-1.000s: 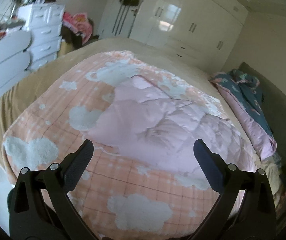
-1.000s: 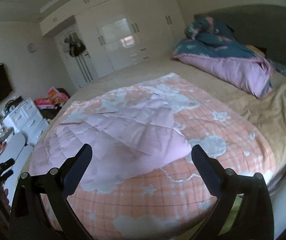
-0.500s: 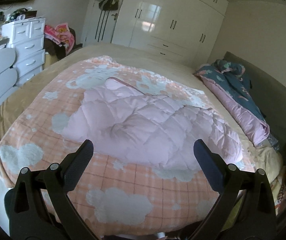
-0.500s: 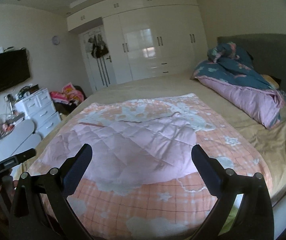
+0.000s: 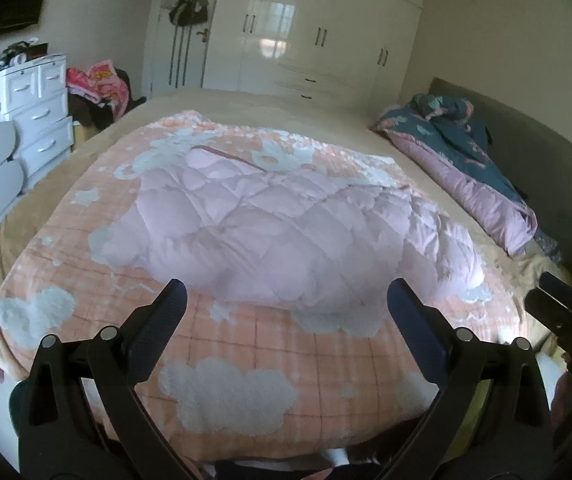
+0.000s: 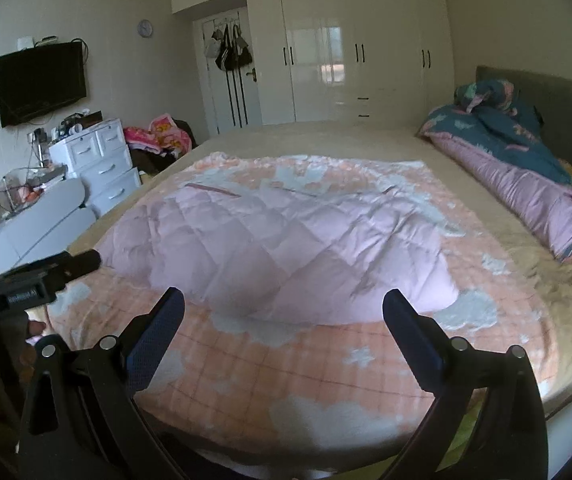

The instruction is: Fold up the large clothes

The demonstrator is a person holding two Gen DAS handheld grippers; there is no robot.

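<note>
A pink quilted coat (image 5: 286,236) lies spread on the blanket (image 5: 270,356) mid-bed, seemingly unfolded, both grippers, left gripper (image 5: 286,312) and right gripper (image 6: 284,312), hovering near it, jaws apart, empty.

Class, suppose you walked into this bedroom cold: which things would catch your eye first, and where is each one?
First, the puffy pink quilted coat spread flat in the middle of the bed, on a peach blanket with white clouds. Next, the rumpled teal-and-pink duvet heaped along the dark headboard on the right. Close to the lens, both the left gripper and the right gripper hang open and empty above the blanket's near edge.
</note>
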